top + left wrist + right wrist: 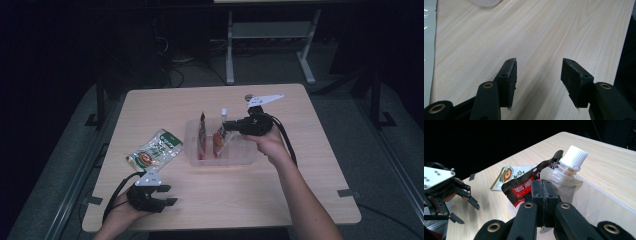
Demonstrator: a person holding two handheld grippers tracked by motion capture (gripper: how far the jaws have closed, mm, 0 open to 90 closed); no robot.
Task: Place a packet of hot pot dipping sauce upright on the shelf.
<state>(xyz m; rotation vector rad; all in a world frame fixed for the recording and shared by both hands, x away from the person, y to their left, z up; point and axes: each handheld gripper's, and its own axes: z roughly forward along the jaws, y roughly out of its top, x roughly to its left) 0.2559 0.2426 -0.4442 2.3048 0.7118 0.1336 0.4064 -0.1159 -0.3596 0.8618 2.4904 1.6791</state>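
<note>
Spouted pouch in the bin

We see the clear spouted pouch (564, 180) standing upright (white cap on top) inside the clear bin (240, 156), beside a red-and-black packet (529, 182).

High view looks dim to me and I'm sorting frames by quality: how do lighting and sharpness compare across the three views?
High view: room dark, table lit but soft, pouch print blurry. Left gripper view: bright, even light, wood grain crisp, glare on the plastic edge at far left. Right gripper view: black background, spouted pouch sharp, right hand-held gripper close and slightly soft.
</note>
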